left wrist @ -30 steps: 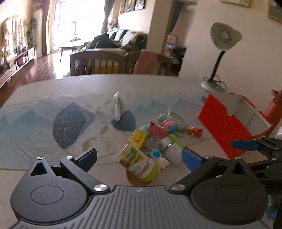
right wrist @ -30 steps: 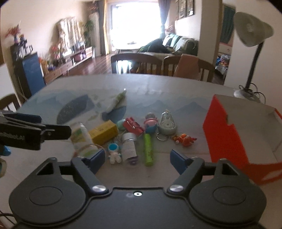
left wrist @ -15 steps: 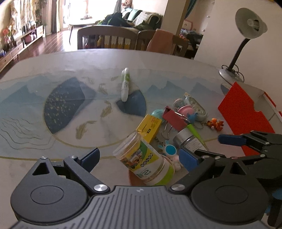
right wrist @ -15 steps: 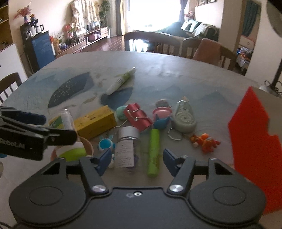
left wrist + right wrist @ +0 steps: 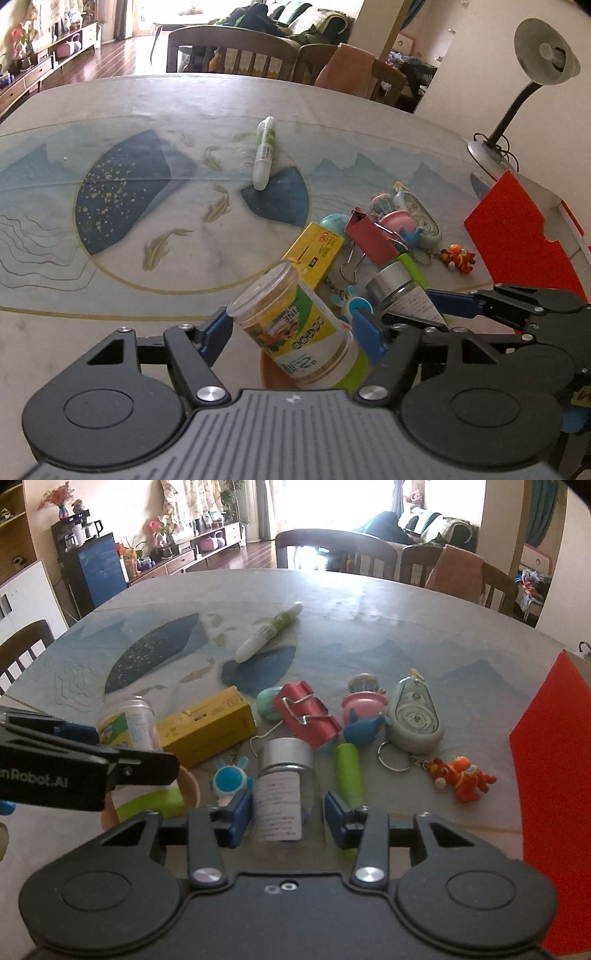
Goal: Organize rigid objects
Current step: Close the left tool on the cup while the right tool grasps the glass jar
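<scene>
A clear jar with a yellow-green label (image 5: 295,328) lies tilted between the open fingers of my left gripper (image 5: 291,326); the fingers are close on both sides but not closed on it. It also shows in the right wrist view (image 5: 129,731). A small glass bottle with a silver cap (image 5: 282,786) lies between the open fingers of my right gripper (image 5: 286,812); it shows in the left wrist view too (image 5: 400,291). Around them lie a yellow box (image 5: 207,731), a red binder clip (image 5: 306,720) and a green tube (image 5: 349,771).
A red open box (image 5: 517,236) stands at the right, also seen in the right wrist view (image 5: 554,760). A correction tape (image 5: 415,716), an orange toy keychain (image 5: 461,777), a blue-white toy (image 5: 231,779) and a white-green pen (image 5: 269,638) lie on the table. A desk lamp (image 5: 532,74) stands behind.
Both grippers have moved forward and down. The jar now lies between my left fingers and the silver-capped bottle between my right fingers. Both grippers' openings have narrowed.
</scene>
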Tool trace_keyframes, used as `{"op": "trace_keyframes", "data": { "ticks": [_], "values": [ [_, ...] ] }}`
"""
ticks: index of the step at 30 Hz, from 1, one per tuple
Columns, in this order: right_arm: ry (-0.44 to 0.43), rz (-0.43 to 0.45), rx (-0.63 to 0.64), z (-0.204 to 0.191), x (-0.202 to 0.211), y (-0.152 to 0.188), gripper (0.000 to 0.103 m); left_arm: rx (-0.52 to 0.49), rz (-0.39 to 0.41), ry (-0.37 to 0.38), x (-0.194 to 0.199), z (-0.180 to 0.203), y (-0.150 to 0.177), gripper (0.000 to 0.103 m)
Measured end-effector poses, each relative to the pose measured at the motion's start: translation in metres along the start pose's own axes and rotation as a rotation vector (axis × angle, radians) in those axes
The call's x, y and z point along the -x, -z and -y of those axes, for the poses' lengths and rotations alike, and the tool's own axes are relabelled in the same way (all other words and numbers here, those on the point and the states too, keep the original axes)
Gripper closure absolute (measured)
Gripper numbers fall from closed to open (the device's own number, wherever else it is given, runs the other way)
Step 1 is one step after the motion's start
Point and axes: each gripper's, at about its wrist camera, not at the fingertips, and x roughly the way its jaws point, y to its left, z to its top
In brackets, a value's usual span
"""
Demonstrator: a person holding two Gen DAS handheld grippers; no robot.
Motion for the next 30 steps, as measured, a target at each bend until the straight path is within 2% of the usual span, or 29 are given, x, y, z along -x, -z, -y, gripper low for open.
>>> {"op": "trace_keyframes", "data": {
  "ticks": [1,6,7,12,15,22,30],
  "values": [
    [0.002,0.001,0.002,-0.001,0.0,0.0,0.063,0.002,-0.001,0.003,0.0,0.0,0.0,0.035],
    [0.024,0.008,0.004,-0.005,0.005,-0.001,0.063,0.026,-0.006,0.013,0.001,-0.003,0.0,0.037],
    [0.027,0.011,0.003,-0.005,0.007,0.0,0.063,0.033,-0.004,0.015,0.002,-0.004,0.0,0.043],
    [0.05,0.028,-0.007,-0.009,0.021,0.003,0.063,0.031,-0.003,0.018,0.009,-0.004,0.0,0.044],
    [0.058,0.046,-0.019,-0.011,0.034,0.006,0.063,0.032,0.013,0.041,0.017,-0.005,0.0,0.051],
    [0.081,0.088,-0.059,-0.021,0.07,0.014,0.063,-0.033,0.036,0.088,0.038,0.006,0.005,0.059],
    [0.141,0.149,-0.098,-0.032,0.117,0.026,0.063,-0.088,0.072,0.151,0.067,0.016,0.013,0.06]
  ]
}}
